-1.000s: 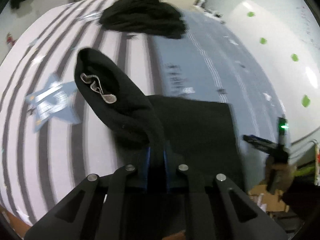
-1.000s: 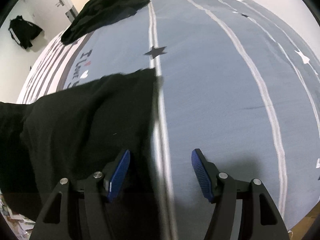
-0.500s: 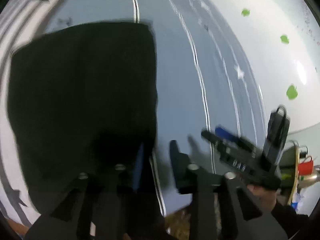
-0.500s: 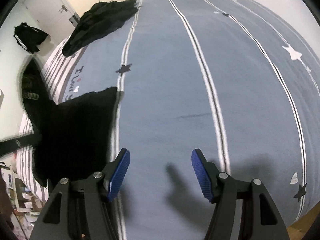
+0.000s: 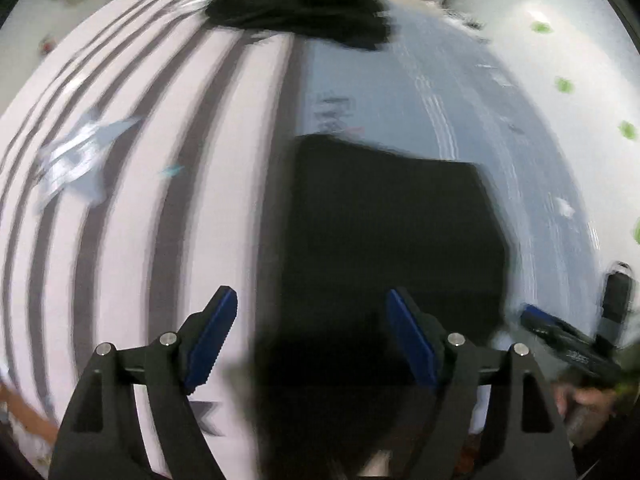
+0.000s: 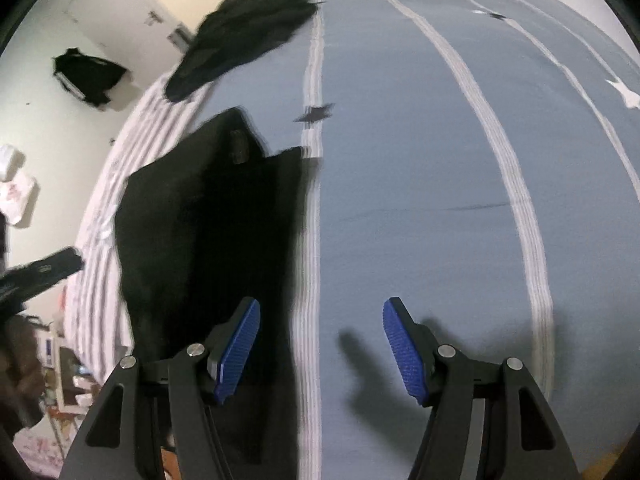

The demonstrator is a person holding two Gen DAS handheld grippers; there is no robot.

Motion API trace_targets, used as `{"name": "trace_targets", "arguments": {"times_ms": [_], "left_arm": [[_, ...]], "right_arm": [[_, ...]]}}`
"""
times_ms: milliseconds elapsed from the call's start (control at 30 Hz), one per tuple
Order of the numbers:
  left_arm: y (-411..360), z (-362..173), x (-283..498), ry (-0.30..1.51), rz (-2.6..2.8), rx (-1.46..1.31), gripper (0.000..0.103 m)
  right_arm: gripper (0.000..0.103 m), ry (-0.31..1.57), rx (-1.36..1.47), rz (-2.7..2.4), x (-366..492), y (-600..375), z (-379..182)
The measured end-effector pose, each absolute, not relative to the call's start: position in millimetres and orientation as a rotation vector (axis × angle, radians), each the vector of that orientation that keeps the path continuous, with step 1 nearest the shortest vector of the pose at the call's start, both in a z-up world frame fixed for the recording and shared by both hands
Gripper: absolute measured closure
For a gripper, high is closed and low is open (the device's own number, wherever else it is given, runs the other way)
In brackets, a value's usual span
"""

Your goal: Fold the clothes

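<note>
Black garment lies flat on the bed cover, spread as a rough rectangle straddling the boundary between the white grey-striped zone and the plain blue zone. In the left wrist view it fills the centre, running from about 12 o'clock of the fingers down to the bottom edge; edges blurred. In the right wrist view the same garment sits at 10 o'clock of the fingers, its right edge along a white stripe, with a small label or tab visible near the top edge. Left gripper: jaws opening, already wide, blue pads clear of cloth; nothing pinched between them, garment lies below. Right gripper: jaws apart at a moderate width, empty, hovering over blue cover with the left pad above the garment's edge; its shadow falls on the cover. Second heap of dark clothes at 12 o'clock, far edge of bed, well apart from the flat garment; also seen at 11 o'clock in the right view. Dark star print on the stripe just beyond the garment's far corner. Black bag by the wall, 10 o'clock.
</note>
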State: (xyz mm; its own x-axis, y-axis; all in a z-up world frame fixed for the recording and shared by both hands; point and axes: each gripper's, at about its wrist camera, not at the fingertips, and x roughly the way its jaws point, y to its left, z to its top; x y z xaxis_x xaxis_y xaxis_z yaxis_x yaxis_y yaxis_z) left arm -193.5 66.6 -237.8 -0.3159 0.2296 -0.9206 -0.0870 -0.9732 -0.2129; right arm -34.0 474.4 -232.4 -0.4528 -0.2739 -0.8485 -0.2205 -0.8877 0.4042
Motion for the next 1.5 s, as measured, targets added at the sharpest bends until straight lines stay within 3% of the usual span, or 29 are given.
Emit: {"name": "trace_targets", "arguments": {"times_ms": [367,567,600,667,700,833,1000,1033,1067,1100,1167,1300,1500], "left_arm": [[52.2,-287.9,-185.9,-0.106,2.27,-1.779,0.027],[46.6,-294.4,-174.7,-0.159,2.147,-1.751,0.027],[45.0,-295.0,-172.9,-0.155,2.135,-1.744,0.027],[41.5,-296.2,-169.5,-0.139,2.119,-1.728,0.027],[38.2,-297.2,-169.2,-0.142,2.117,-1.727,0.027],[21.9,-302.3,-172.9,-0.19,2.124,-1.75,0.027],[12.3,-308.0,-180.9,-0.223,2.152,-1.784,0.027],[13.7,-309.0,-182.1,-0.227,2.151,-1.788,0.027],[15.5,-310.0,-183.2,-0.232,2.149,-1.79,0.027],[18.8,-310.3,-184.2,-0.23,2.148,-1.788,0.027],[26.9,-310.3,-186.0,-0.218,2.145,-1.779,0.027],[46.7,-309.1,-191.7,-0.198,2.14,-1.751,0.027],[77.6,-303.9,-215.3,-0.226,2.156,-1.698,0.027]], "right_arm": [[0.042,-0.722,1.631,-2.512,-57.0,397.6,-212.4],[0.043,-0.627,1.908,-2.451,-78.7,365.6,-261.6],[0.046,-0.619,1.904,-2.454,-76.7,365.4,-264.7],[0.073,-0.574,1.876,-2.452,-67.4,368.8,-262.6],[0.094,-0.554,1.866,-2.434,-62.0,371.2,-260.9],[0.099,-0.47,1.848,-2.366,-23.8,386.3,-247.2],[0.093,-0.442,1.895,-2.292,12.7,410.1,-243.2],[0.075,-0.448,1.945,-2.305,15.8,417.9,-248.7],[0.05,-0.455,2.007,-2.326,18.6,426.9,-255.3],[0.044,-0.489,2.035,-2.341,19.5,433.6,-258.9],[0.044,-0.59,1.999,-2.379,16.1,441.7,-258.0],[0.044,-0.448,1.925,-2.461,-0.8,423.7,-247.6],[0.044,-0.428,1.95,-2.427,-24.8,410.0,-264.7]]}}
